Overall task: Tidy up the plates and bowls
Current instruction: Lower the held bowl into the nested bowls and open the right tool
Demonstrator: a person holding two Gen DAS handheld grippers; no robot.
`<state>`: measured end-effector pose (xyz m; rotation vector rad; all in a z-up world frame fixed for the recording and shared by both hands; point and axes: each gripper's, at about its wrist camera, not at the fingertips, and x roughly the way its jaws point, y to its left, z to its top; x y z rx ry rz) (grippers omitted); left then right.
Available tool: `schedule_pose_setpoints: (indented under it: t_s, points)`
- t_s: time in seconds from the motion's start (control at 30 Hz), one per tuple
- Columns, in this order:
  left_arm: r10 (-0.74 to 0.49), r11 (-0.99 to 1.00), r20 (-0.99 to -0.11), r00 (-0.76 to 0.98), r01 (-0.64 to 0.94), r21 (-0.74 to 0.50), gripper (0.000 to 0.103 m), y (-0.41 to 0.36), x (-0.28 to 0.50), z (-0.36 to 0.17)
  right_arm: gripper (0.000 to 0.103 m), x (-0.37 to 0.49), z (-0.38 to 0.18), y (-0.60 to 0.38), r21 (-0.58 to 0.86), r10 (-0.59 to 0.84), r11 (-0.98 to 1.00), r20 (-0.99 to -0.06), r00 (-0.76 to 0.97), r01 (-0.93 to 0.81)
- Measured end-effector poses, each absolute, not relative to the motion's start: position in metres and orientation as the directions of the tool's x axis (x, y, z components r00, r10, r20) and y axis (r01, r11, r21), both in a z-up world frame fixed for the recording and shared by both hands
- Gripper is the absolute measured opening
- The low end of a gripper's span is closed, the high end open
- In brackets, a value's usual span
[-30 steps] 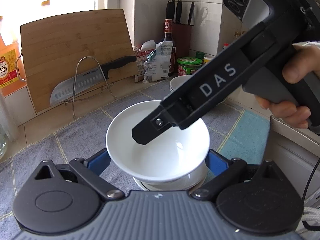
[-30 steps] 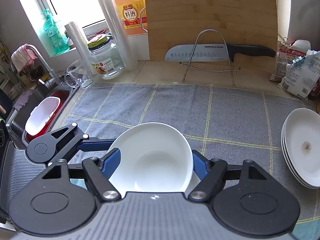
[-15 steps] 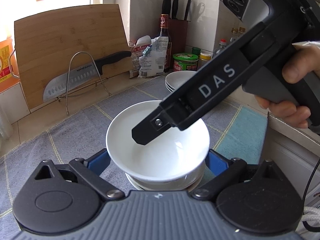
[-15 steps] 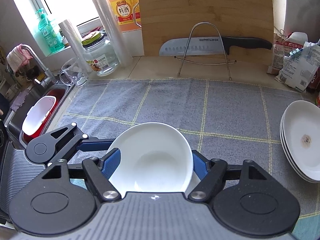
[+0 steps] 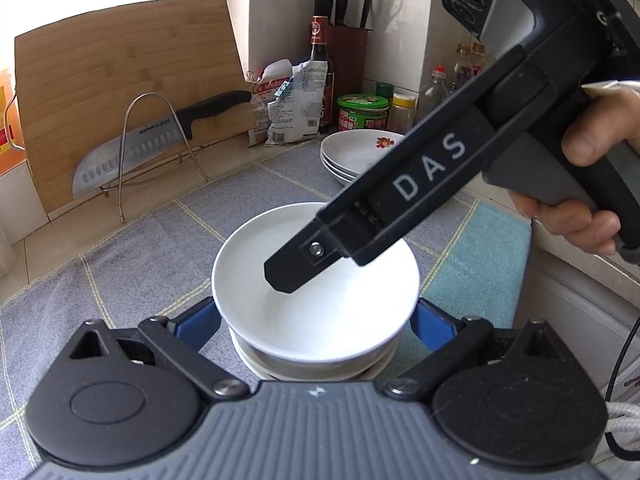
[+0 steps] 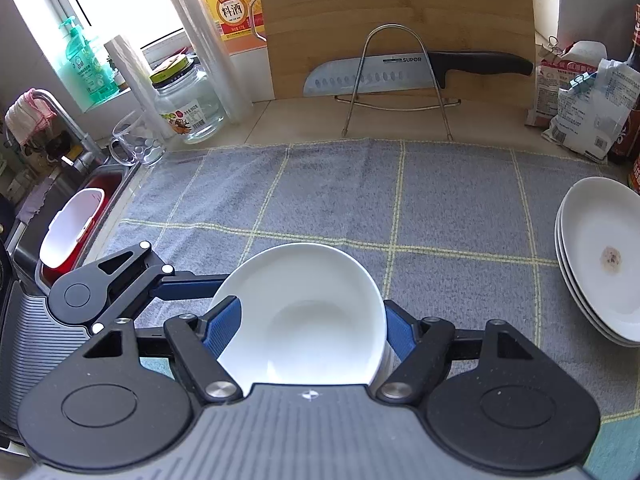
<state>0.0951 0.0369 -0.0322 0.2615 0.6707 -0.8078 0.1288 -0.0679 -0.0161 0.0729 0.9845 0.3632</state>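
A stack of white bowls (image 5: 316,320) sits between the blue pads of my left gripper (image 5: 316,324), which is shut on it above the grey towel (image 5: 132,264). My right gripper (image 6: 312,328) is shut on the same stack (image 6: 308,320), its pads on both sides. One right finger (image 5: 360,220) reaches over the top bowl in the left wrist view. The left gripper's finger (image 6: 184,280) shows at the left in the right wrist view. A stack of white plates (image 5: 356,152) lies at the right, also in the right wrist view (image 6: 600,256).
A bamboo cutting board (image 6: 396,20) and a knife on a wire rack (image 6: 400,72) stand at the back. Packets (image 6: 588,104), bottles and jars (image 5: 362,112) crowd the back right corner. A sink (image 6: 76,224), a glass jar (image 6: 188,108) and a glass mug (image 6: 132,144) are left.
Both grippers with the bowl stack have shifted together; the backdrop slid so that the plate stack comes more into view. The grip on the bowls is unchanged.
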Motion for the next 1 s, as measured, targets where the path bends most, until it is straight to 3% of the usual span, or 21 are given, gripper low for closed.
schedule_pose_setpoints:
  t_s: [0.43,0.67,1.0]
  points:
    - [-0.569,0.674,-0.659,0.492,0.738,-0.031,0.1,0.035,0.097,-0.039,0.081,0.131,-0.023,-0.068,0.225,0.336,0.935,-0.806,0.487,-0.274]
    - [-0.58,0.67,-0.654,0.485,0.741,-0.044,0.102,0.037,0.098,-0.039,0.1,0.128,-0.02,-0.068,0.225,0.347,0.932,-0.787,0.511,-0.285]
    - [-0.584,0.656,-0.664,0.466,0.753,-0.048,0.102,0.05,0.097,-0.041,0.102,0.124,-0.02,-0.067,0.207,0.337,0.934,-0.779,0.529,-0.291]
